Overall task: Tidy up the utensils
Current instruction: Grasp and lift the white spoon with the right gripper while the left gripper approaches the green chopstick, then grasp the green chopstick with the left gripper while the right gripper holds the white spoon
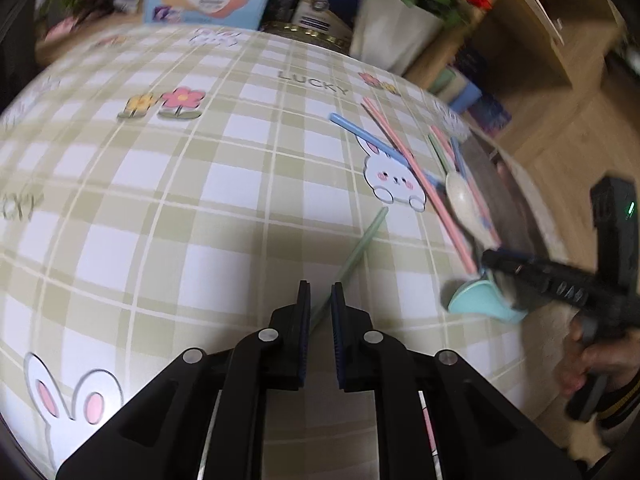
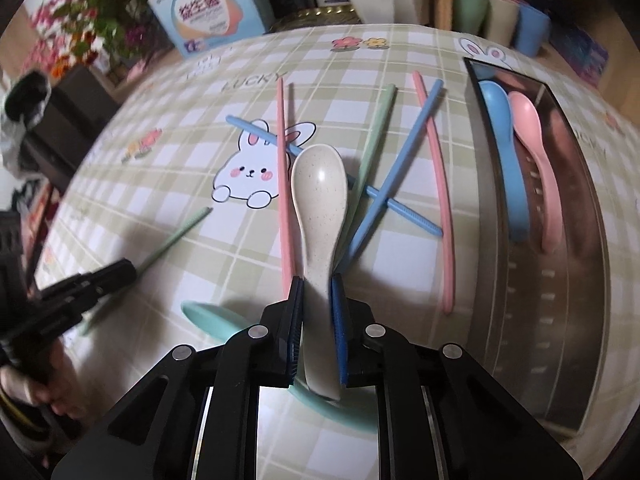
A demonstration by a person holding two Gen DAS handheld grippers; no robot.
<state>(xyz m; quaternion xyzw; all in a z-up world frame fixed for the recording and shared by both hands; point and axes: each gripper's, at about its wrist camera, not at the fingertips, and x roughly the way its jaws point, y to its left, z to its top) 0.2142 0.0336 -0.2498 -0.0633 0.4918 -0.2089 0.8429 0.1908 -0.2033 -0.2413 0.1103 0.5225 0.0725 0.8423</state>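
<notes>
While my right gripper (image 2: 316, 284) has its fingers (image 2: 297, 320) clamped on the handle of the cream spoon (image 2: 318, 200), what matters is where the tray (image 2: 560, 320) lies. It sits to the right of those fingers, just beside the scattered chopsticks. Its long axis runs away from me, roughly parallel to the spoon's own axis. The bowl of the spoon points forward, away from the fingers, and rests across the crossed sticks. So I judge the coming move to be a lift and a sideways carry to the right, with little turning needed. My right hand is clearly the nearer one to the tray.

My left gripper (image 1: 320, 292) is over on the other side, its fingers closed on the near end of the green chopstick (image 1: 352, 260). The stick's long axis runs diagonally up and to the right, toward the pile.

The cream spoon looks like speckled, matte plastic with a soft sheen in the bowl. A blue spoon (image 2: 504, 152) and a pink spoon (image 2: 536, 160) already lie lengthwise in the tray, which is shiny metal with rows of slots. A teal spoon (image 2: 216, 316) lies on the tabletop (image 2: 160, 184) under my right gripper. Thin pink, blue and green sticks lie on the glossy checked cloth.
</notes>
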